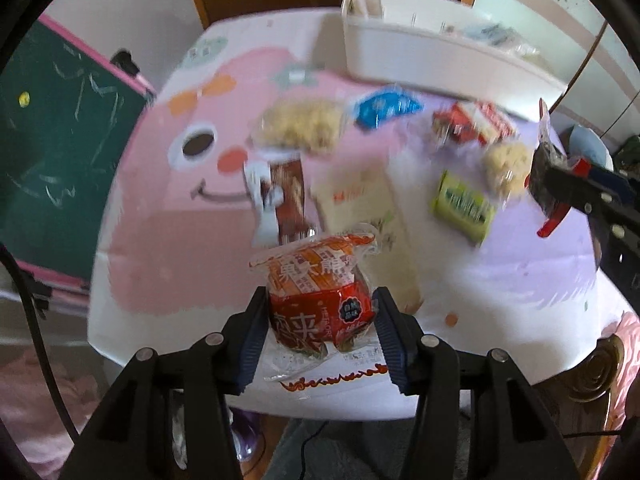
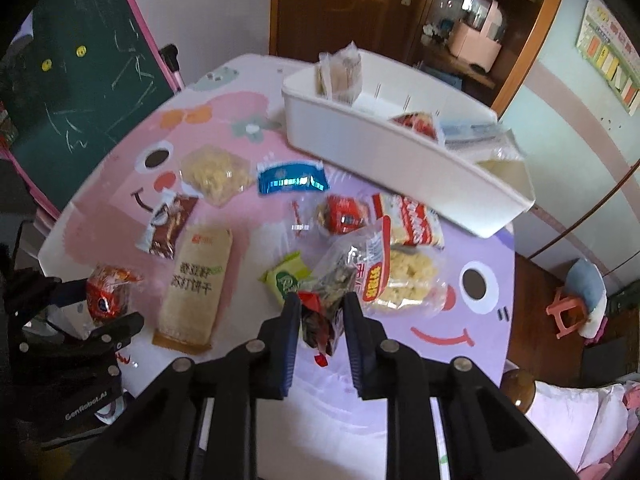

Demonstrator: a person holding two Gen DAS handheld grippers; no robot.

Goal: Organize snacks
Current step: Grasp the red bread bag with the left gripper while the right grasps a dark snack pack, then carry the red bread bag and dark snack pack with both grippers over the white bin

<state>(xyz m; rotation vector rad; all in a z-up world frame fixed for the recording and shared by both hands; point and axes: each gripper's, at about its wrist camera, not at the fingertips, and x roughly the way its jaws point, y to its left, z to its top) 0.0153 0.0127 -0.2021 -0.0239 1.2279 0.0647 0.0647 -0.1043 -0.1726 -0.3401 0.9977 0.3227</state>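
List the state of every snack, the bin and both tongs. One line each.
left tongs: shut on red snack pack, lifted.
right tongs: shut on dark snack bag, lifted.
white bin: on the table, partly filled.
blue packet: lying flat, loose.
cracker pack: lying flat, sealed.
green packet: on the table, loose.

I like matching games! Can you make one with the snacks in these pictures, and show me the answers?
Things:
1. red-orange packet
2. blue packet
3. long cracker pack
4. white bin

Places:
A. lying flat on the table near the left gripper
B. at the far side of the table, with snacks inside
C. held in the left gripper
D. on the table just in front of the bin

Pairs: 1-C, 2-D, 3-A, 4-B
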